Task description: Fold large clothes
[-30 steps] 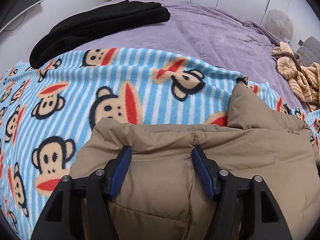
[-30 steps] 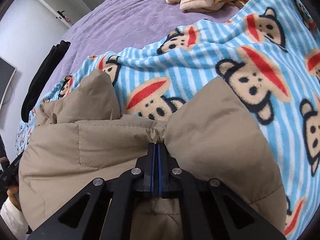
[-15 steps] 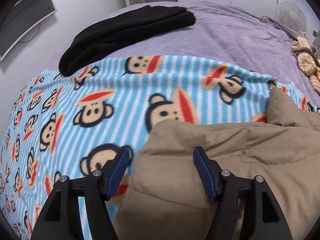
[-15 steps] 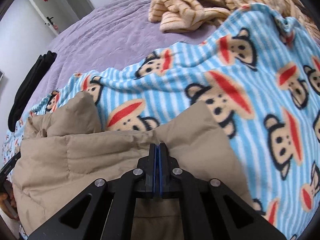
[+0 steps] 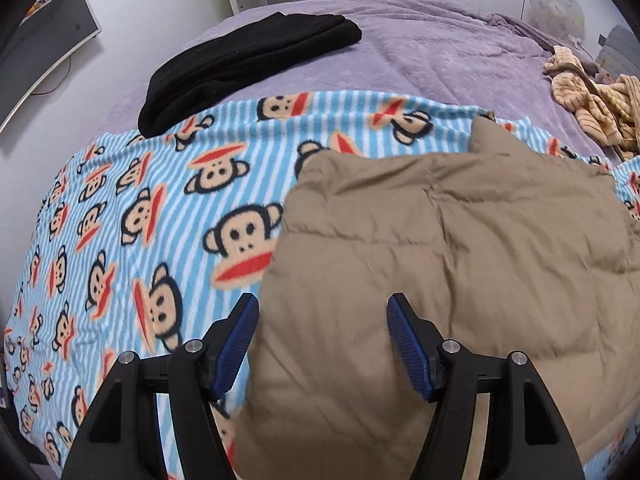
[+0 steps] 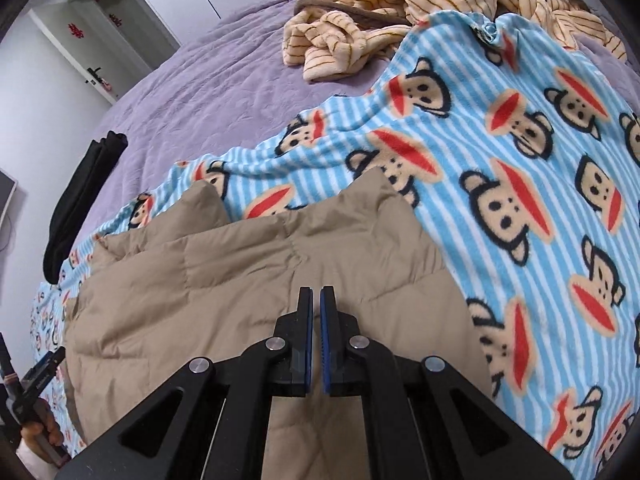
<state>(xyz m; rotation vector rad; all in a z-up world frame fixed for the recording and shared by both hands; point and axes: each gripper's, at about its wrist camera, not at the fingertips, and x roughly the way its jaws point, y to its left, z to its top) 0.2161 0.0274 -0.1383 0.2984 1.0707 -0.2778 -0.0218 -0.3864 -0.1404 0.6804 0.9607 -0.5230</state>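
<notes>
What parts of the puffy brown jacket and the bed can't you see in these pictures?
- Jacket: its near end, in both wrist views, cut off by the bottom edge and hidden behind the left gripper and right gripper.
- Monkey blanket: the part under the jacket.
- Black garment: what kind it is, being folded and dark.

Lighting and picture quality: even, soft indoor light.
Strong fisheye bending with dark corner vignette; slight motion blur beyond the tongs; faint shadows, no glare.

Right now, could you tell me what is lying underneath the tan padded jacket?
The tan padded jacket lies on the monkey-print striped blanket, which shows on both sides and beyond it. The blanket covers the purple bedspread there; anything else beneath is hidden.
</notes>
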